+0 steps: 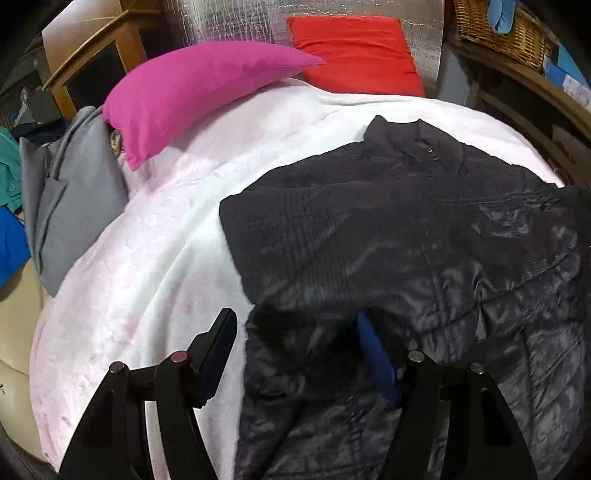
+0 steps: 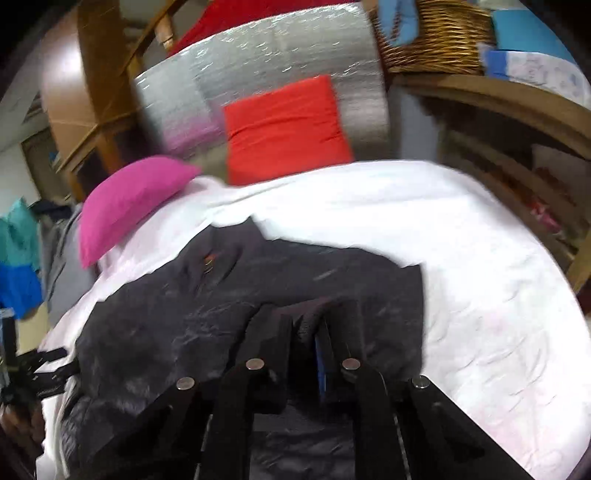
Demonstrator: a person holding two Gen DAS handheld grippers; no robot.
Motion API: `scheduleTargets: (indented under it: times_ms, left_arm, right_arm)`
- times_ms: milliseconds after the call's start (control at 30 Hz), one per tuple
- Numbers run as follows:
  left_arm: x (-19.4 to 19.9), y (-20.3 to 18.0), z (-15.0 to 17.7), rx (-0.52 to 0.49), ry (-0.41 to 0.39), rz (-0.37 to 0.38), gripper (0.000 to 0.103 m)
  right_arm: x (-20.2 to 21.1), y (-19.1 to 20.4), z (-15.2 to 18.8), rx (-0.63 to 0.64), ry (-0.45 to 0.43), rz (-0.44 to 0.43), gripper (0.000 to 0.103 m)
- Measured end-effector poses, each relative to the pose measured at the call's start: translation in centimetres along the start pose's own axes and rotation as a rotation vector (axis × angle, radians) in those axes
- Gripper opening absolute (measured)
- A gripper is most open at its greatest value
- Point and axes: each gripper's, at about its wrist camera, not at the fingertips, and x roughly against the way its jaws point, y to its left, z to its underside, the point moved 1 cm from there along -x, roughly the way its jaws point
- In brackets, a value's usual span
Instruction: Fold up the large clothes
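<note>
The dark jacket (image 1: 406, 229) sprawls on the white blanket (image 1: 147, 240), its near hem cut off by your 2 tools. Your right gripper (image 2: 306, 325) pinches a blurred fold; your left gripper (image 1: 299, 332) gapes over its edge.

White bed (image 1: 155, 236), dark jacket (image 1: 406, 240) (quilted), pink pillow (image 1: 192, 88), grey garment (image 1: 77, 195)

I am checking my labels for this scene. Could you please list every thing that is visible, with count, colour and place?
jacket: one, black, spread on the bed cover
bed cover: one, white
pillow: one, pink, far left on the bed
cushion: one, red, against the silver mat
grey garment: one, left bed edge
wicker basket: one, brown, upper right
left gripper: open, at the jacket's edge
right gripper: shut on jacket fabric
</note>
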Motion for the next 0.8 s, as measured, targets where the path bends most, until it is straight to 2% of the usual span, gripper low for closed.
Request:
scheduleTargets:
  times_ms: [100, 133, 200, 233, 300, 333, 367, 400, 500, 533, 567, 633, 700, 800]
  left_arm:
    - [-2.5, -1.3, 0.2, -0.042, 0.109, -0.03, 0.072]
    - [-2.7, -1.7, 0.3, -0.048, 0.095, -0.038, 0.073]
    - [-2.2, -2.0, 0.3, -0.055, 0.083, -0.041, 0.073]
    - [-1.9, -2.0, 0.4, -0.053, 0.084, -0.034, 0.073]
    - [-0.5, -1.7, 0.7, -0.035, 0.056, -0.012, 0.073]
    - [0.5, -1.7, 0.8, -0.029, 0.026, -0.002, 0.073]
    - [1.2, -1.6, 1.0, -0.026, -0.003, 0.007, 0.073]
    - [2.1, -1.7, 1.3, -0.024, -0.028, 0.011, 0.073]
    - [3.0, -2.0, 2.1, 0.008, -0.06, -0.001, 0.073]
    - [2.5, -2.2, 2.4, 0.021, -0.031, 0.008, 0.073]
    - [1.6, -2.2, 2.9, 0.028, 0.01, 0.011, 0.073]
    - [-0.6, -2.7, 3.4, -0.004, 0.094, -0.015, 0.074]
    - [-0.6, -4.0, 3.6, -0.071, 0.075, -0.076, 0.075]
    - [0.8, -5.0, 3.9, -0.112, 0.059, -0.07, 0.075]
  right_arm:
    - [-4.6, -1.7, 2.0, -0.036, 0.159, 0.022, 0.012]
    - [-5.0, -1.8, 2.3, -0.042, 0.164, 0.017, 0.014]
    - [-3.6, -2.3, 2.7, -0.073, 0.121, -0.019, 0.015]
    - [-3.1, -2.6, 2.6, -0.098, 0.132, -0.041, 0.02]
    - [-1.5, -2.9, 2.6, -0.153, 0.126, -0.091, 0.039]
    - [-0.3, -3.2, 2.6, -0.166, 0.092, -0.098, 0.062]
    - [1.0, -2.8, 2.7, -0.165, 0.051, -0.102, 0.077]
    - [2.5, -2.3, 2.9, -0.143, -0.011, -0.111, 0.078]
    - [4.7, -0.1, 3.6, -0.042, -0.097, -0.11, 0.074]
    - [4.7, 1.0, 3.9, 0.007, -0.102, -0.106, 0.06]
    - [3.7, 2.0, 4.1, 0.049, -0.064, -0.095, 0.045]
    - [1.4, 3.3, 5.0, 0.088, 0.059, -0.096, 0.043]
    - [-1.4, 3.9, 6.6, 0.118, 0.192, -0.067, 0.044]
    - [-0.2, 3.6, 6.4, 0.117, 0.163, -0.089, 0.043]
